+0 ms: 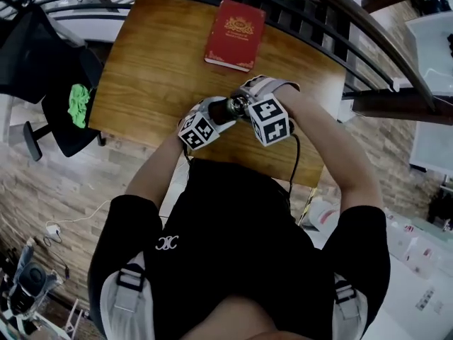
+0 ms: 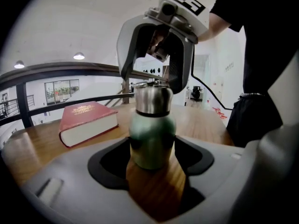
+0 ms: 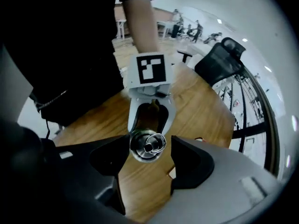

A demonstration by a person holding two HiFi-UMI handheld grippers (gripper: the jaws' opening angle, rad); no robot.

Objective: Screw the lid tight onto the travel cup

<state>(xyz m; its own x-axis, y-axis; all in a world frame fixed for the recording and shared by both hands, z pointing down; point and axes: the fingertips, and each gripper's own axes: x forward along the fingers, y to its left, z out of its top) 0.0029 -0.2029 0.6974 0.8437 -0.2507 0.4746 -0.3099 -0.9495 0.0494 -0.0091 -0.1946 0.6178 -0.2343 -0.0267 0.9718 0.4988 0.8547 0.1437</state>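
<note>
The travel cup (image 2: 152, 134) has a green body and a steel lid (image 2: 153, 98). It stands upright on the wooden table (image 1: 156, 69), near the front edge. My left gripper (image 2: 152, 157) comes at it from the side, and its pads press on the green body. My right gripper (image 2: 152, 85) hangs over the cup and points down. Its fingers straddle the lid with a gap on one side. In the right gripper view the lid (image 3: 147, 145) and its steel loop show from above, between the right gripper's (image 3: 149, 155) open jaws.
A red hardback book (image 1: 235, 34) lies at the table's far edge. A dark railing (image 2: 70, 71) curves behind the table. To the left stands an office chair (image 1: 56, 112) with a green cloth (image 1: 79, 105) on it.
</note>
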